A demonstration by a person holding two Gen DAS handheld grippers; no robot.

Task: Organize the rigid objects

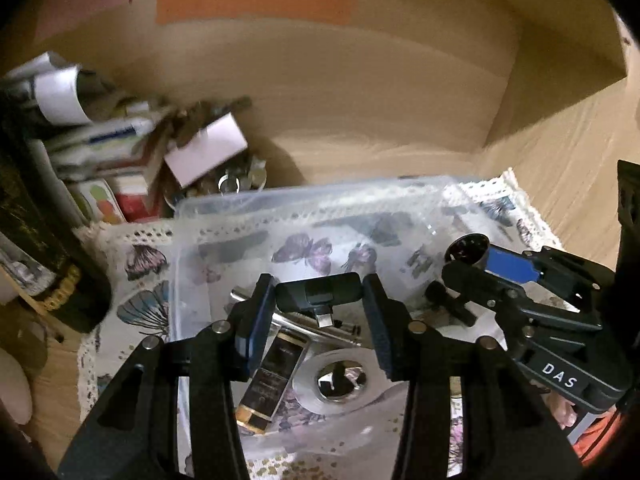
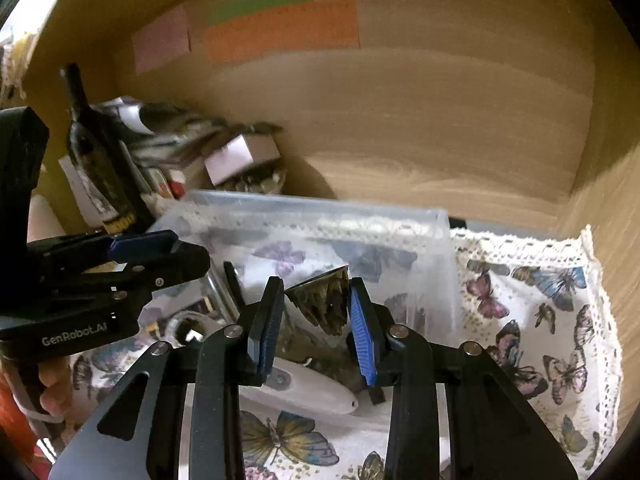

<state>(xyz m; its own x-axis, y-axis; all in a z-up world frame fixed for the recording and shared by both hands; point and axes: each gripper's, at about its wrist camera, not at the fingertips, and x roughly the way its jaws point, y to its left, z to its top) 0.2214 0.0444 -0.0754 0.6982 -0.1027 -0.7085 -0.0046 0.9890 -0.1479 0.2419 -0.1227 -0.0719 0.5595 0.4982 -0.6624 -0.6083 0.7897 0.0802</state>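
A wooden alcove (image 2: pixel 420 120) frames the scene, its floor covered by a butterfly-print cloth (image 2: pixel 540 320) on which a clear plastic bin (image 1: pixel 320 204) sits, already partly filled. To the left, well apart from the bin's far corner, stands a dark bottle (image 2: pixel 96 152) beside a pile of boxes and papers (image 1: pixel 120 148).

Both hands appear mid-drop over the bin. The left gripper (image 1: pixel 320 300) pinches a small black adapter (image 1: pixel 318 291) crosswise between its pads, held above a silver metal rod (image 1: pixel 320 326), a black-and-gold case (image 1: pixel 276 376) and a white ring with a chrome centre (image 1: pixel 340 380) lying on the bin floor. The right gripper (image 2: pixel 316 308) holds a shiny metal cone (image 2: pixel 324 300), its jaws closed against the cone's sides, hanging over a white oval object (image 2: pixel 316 392) in the bin.

By the look of it, the step in hand is depositing the two pieces. Next, each should be lowered into a bare patch of the bin, then the jaws spread; the cone may roll once freed.
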